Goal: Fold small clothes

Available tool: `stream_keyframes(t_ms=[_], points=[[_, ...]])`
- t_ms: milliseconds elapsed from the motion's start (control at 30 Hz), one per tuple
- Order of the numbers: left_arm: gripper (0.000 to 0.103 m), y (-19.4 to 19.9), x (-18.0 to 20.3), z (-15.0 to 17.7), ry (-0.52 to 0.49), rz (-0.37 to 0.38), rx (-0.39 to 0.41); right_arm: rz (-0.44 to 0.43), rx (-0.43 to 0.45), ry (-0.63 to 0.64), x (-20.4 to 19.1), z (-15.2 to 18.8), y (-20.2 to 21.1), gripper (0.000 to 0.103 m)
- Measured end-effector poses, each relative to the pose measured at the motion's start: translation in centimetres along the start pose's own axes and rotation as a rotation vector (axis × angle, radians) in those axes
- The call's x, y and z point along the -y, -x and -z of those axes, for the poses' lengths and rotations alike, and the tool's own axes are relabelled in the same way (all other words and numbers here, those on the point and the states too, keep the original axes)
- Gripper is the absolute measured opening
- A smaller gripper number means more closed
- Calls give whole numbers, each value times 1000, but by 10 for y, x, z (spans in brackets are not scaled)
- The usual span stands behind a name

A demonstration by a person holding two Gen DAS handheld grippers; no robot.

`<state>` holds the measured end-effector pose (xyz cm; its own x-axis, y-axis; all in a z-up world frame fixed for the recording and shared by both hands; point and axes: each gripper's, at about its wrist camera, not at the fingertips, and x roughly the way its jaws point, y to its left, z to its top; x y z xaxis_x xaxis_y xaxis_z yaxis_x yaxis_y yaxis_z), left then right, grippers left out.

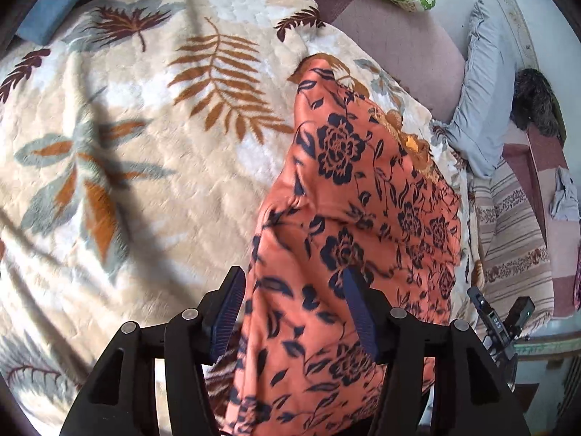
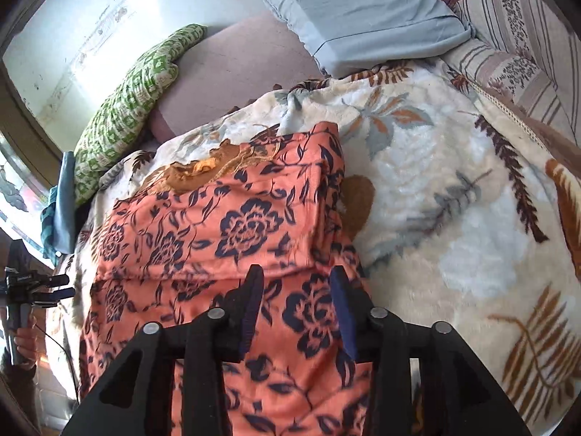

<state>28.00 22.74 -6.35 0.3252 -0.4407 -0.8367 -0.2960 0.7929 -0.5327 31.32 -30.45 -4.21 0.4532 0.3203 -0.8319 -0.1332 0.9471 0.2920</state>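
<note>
An orange garment (image 1: 348, 218) printed with dark navy roses is seen spread on a cream fleece blanket (image 1: 145, 189) patterned with leaves. Relative to that garment, the left gripper (image 1: 294, 309) is held just above its near end, jaws parted, fabric showing between the fingers but not pinched. The right gripper (image 2: 296, 312) is likewise held over the garment (image 2: 225, 225), jaws apart, nothing clamped. A fold line is seen across the cloth just beyond the right gripper's fingertips. Beyond the garment's far edge, a green-and-white patterned pillow (image 2: 127, 109) and a pale blue pillow (image 2: 356, 11) are seen lying. The blanket (image 2: 454, 200) is left bare beside the garment.
</note>
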Motion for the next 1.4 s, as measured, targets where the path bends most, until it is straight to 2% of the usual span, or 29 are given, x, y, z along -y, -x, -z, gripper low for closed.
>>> stream_keyframes(t_ms=[267, 433, 500, 533, 667, 767, 800, 867, 900, 1000, 1067, 1100, 1133, 1200, 1267, 1300, 1367, 1400], points=[[57, 25, -20, 97, -152, 13, -148, -64, -142, -128, 33, 99, 52, 44], [57, 10, -25, 126, -171, 11, -204, -89, -200, -225, 52, 148, 62, 45], [58, 8, -29, 130, -163, 14, -194, -128, -231, -263, 56, 161, 59, 45], [61, 10, -30, 130, -156, 28, -184, -155, -246, -275, 56, 167, 57, 45], [67, 10, -39, 133, -113, 68, -169, -199, -307, -214, 40, 177, 46, 49], [69, 8, -41, 140, -105, 86, -159, -163, -331, -104, 26, 182, 43, 51], [69, 7, -41, 143, -104, 88, -161, -149, -334, -73, 23, 183, 43, 47], [69, 5, -41, 149, -105, 93, -173, -177, -334, -40, 20, 185, 49, 13], [69, 4, -41, 151, -110, 89, -176, -200, -321, -35, 19, 185, 55, 10], [69, 3, -40, 153, -115, 80, -170, -216, -307, -67, 23, 183, 68, 10], [70, 0, -39, 152, -111, 76, -171, -214, -329, -95, 30, 184, 66, 12], [75, -1, -37, 152, -113, 79, -176, -198, -346, -98, 31, 185, 61, 18], [80, -2, -35, 151, -114, 81, -176, -173, -354, -93, 31, 186, 57, 19], [83, -5, -29, 152, -125, 75, -174, -160, -360, -114, 34, 188, 47, 25], [83, -6, -25, 154, -139, 66, -163, -166, -353, -148, 36, 189, 40, 27], [80, -6, -24, 155, -145, 69, -156, -161, -346, -145, 35, 189, 37, 25], [51, -4, -27, 157, -140, 105, -156, -138, -331, -115, 30, 190, 37, 20], [22, -6, -30, 157, -129, 130, -174, -133, -324, -104, 29, 190, 39, 15]])
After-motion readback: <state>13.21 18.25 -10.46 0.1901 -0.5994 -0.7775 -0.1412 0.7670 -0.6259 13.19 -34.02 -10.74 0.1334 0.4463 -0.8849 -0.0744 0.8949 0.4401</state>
